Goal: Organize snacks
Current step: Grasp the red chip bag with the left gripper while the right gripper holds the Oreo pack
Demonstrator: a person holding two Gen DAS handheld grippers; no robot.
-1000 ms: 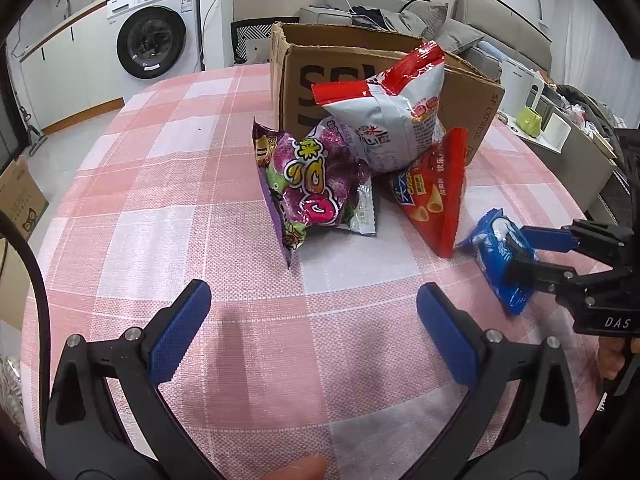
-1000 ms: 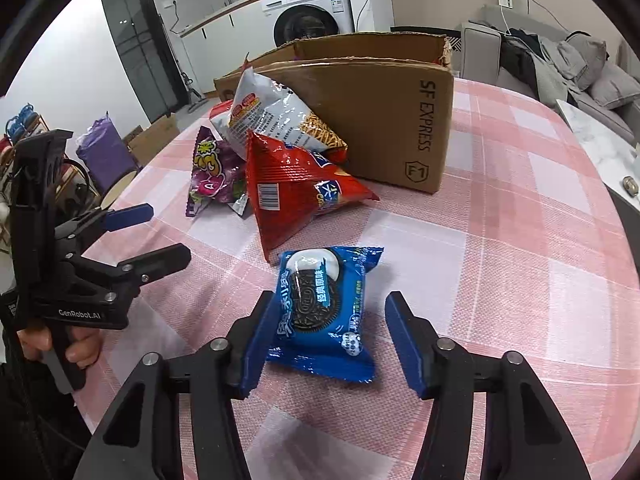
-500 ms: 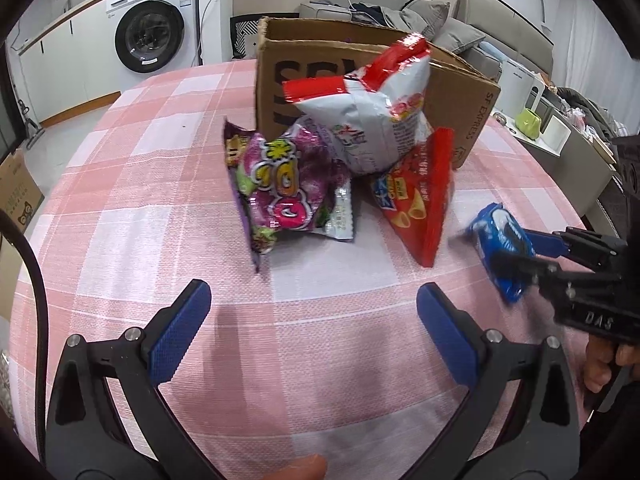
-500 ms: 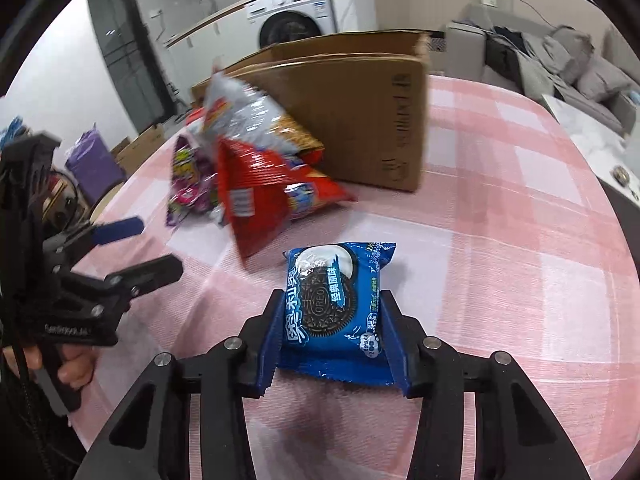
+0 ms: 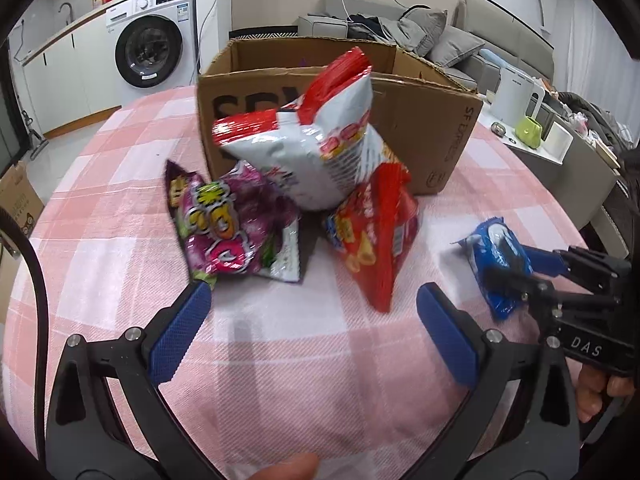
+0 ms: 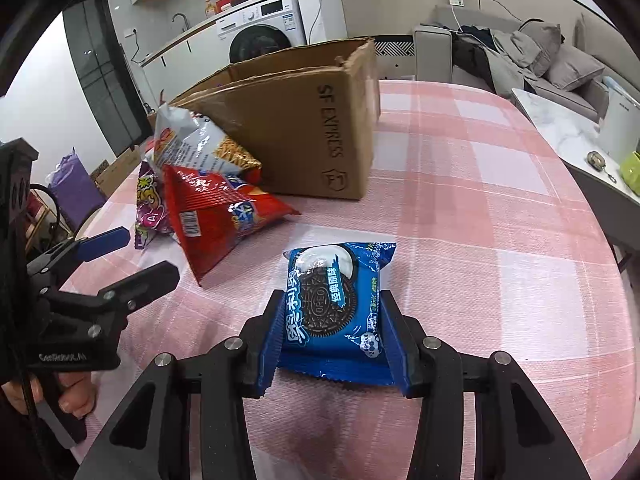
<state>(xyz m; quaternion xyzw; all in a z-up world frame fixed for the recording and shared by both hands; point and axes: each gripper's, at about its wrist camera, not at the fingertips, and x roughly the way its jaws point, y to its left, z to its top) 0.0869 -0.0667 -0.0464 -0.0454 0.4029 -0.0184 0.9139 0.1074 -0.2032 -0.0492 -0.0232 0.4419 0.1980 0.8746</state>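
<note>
My right gripper [image 6: 334,332] is shut on a blue Oreo packet [image 6: 334,300], its pads pressing both sides just above the pink checked cloth; the same packet [image 5: 494,256] shows at the right of the left wrist view. My left gripper [image 5: 312,320] stands open over bare cloth, nothing between its fingers. Ahead of it lie a purple candy bag [image 5: 228,228], a red snack bag [image 5: 376,236] and a white-and-red chip bag [image 5: 320,144] that leans on the open cardboard box [image 5: 428,128].
The table [image 6: 500,240] curves away to the right, with a marble side counter [image 6: 568,136] beyond its edge. A washing machine [image 5: 150,40] and a sofa [image 5: 400,28] stand behind the box. A hand [image 6: 68,396] holds the left gripper's handle.
My right gripper's jaws have shut on the Oreo packet, which lay loose between them. My left gripper has moved closer to the purple and red bags, still open.
</note>
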